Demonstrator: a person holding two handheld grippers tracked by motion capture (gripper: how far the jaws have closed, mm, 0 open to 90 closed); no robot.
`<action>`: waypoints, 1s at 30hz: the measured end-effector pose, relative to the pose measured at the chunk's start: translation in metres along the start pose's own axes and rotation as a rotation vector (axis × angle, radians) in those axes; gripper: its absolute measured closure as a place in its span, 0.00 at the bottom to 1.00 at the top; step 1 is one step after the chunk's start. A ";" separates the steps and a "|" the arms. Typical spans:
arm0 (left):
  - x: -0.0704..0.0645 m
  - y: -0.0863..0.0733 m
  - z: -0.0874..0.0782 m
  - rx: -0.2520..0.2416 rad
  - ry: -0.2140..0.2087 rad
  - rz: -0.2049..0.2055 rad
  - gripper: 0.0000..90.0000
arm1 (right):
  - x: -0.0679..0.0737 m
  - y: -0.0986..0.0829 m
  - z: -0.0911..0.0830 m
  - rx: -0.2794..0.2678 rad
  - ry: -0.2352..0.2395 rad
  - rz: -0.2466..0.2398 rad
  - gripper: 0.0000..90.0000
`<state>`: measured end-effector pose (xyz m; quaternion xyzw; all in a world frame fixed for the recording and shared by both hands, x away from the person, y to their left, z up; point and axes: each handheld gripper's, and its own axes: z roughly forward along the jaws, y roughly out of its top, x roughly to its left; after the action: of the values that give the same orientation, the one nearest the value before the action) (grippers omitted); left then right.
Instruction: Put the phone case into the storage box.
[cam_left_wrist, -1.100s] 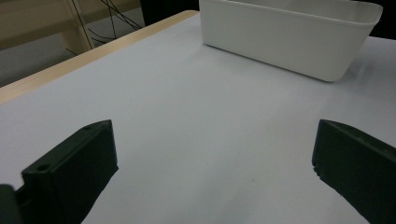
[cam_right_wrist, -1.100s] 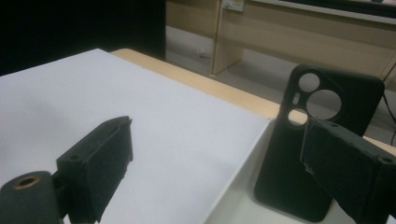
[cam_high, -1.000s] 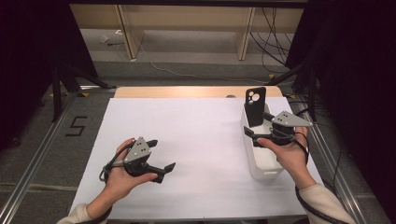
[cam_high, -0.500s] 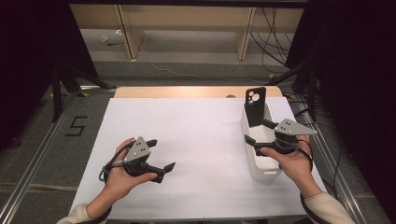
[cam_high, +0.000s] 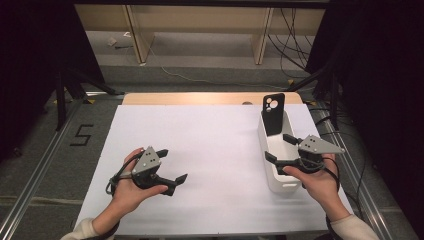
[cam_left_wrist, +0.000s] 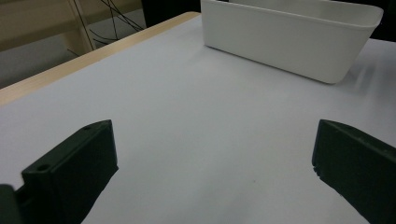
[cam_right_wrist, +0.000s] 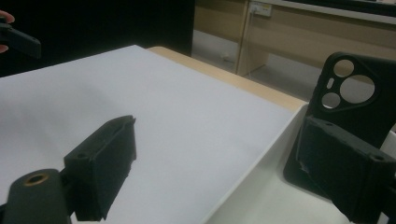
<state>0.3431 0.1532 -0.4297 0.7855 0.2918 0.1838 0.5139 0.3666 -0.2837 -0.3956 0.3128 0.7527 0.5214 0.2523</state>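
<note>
A black phone case (cam_high: 273, 114) stands upright at the far end of a long white bin (cam_high: 287, 187) on the right of the table. My right gripper (cam_high: 278, 146) hovers open over the bin's middle, a short way on the near side of the case, with nothing between its fingers. In the right gripper view the case (cam_right_wrist: 355, 88) leans against the bin's end wall beyond the open right gripper (cam_right_wrist: 224, 168). My left gripper (cam_high: 172, 165) is held open low over the white sheet at the near left. In the left gripper view the bin (cam_left_wrist: 289, 37) lies well ahead of the open left gripper (cam_left_wrist: 215, 163).
A white sheet (cam_high: 210, 145) covers the table, with a wooden strip (cam_high: 200, 98) along the far edge. Metal rails (cam_high: 45, 165) run along both sides. Dark stands and cables lie on the floor behind.
My right gripper has drawn back toward the person along the bin, away from the phone case, which stays upright. The left gripper has not moved.
</note>
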 end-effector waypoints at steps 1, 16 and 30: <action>0.000 0.000 0.000 0.000 0.000 0.000 0.00 | 0.000 -0.001 -0.001 -0.001 -0.002 -0.002 0.15; 0.000 0.000 0.000 0.001 0.000 0.000 0.00 | 0.003 -0.010 -0.011 -0.001 -0.001 0.002 0.15; 0.000 0.000 0.000 0.001 0.000 0.001 0.00 | 0.007 -0.015 -0.014 -0.001 0.010 0.001 0.15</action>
<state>0.3436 0.1533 -0.4301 0.7861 0.2914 0.1838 0.5132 0.3489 -0.2914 -0.4058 0.3103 0.7536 0.5236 0.2484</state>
